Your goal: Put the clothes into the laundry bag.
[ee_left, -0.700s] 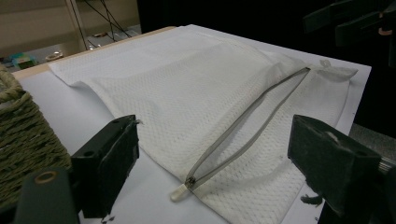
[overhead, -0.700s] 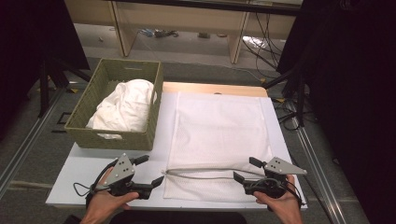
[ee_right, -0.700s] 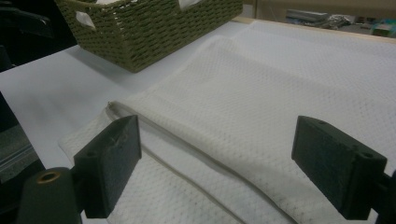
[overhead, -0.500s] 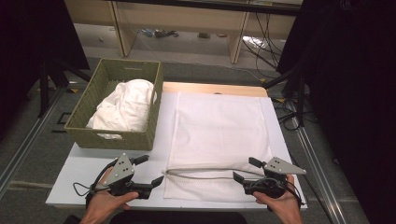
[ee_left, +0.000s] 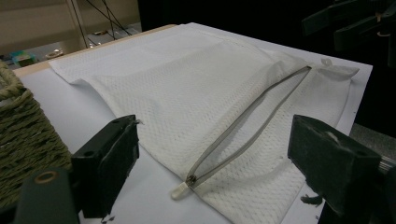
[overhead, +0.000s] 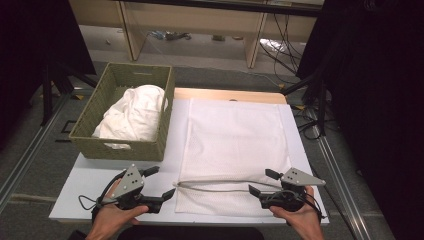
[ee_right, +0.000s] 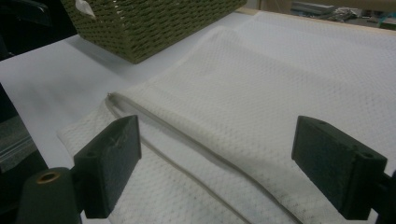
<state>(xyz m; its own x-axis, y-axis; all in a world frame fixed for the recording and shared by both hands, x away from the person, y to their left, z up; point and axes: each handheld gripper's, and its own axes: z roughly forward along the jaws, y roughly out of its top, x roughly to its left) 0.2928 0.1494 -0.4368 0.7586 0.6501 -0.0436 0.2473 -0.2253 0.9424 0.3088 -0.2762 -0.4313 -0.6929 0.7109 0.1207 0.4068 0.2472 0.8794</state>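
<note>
A white mesh laundry bag [overhead: 231,145] lies flat on the white table [overhead: 100,177], its grey zipper [overhead: 220,185] running across the near end and partly unzipped. The zipper pull [ee_left: 180,190] sits at the bag's left end. My left gripper [overhead: 161,182] rests just left of the bag, open, jaws aimed at the zipper end [ee_left: 191,179]. My right gripper [overhead: 261,182] hovers at the bag's near right corner, open, with the mesh bag [ee_right: 261,116] and zipper [ee_right: 154,126] ahead of its jaws. Nothing is held.
A woven green basket [overhead: 125,145] with crumpled white cloth [overhead: 132,112] stands at the table's left, close behind the left gripper. A wooden board edge [overhead: 230,95] shows beyond the bag. Shelving and cables lie on the floor farther back.
</note>
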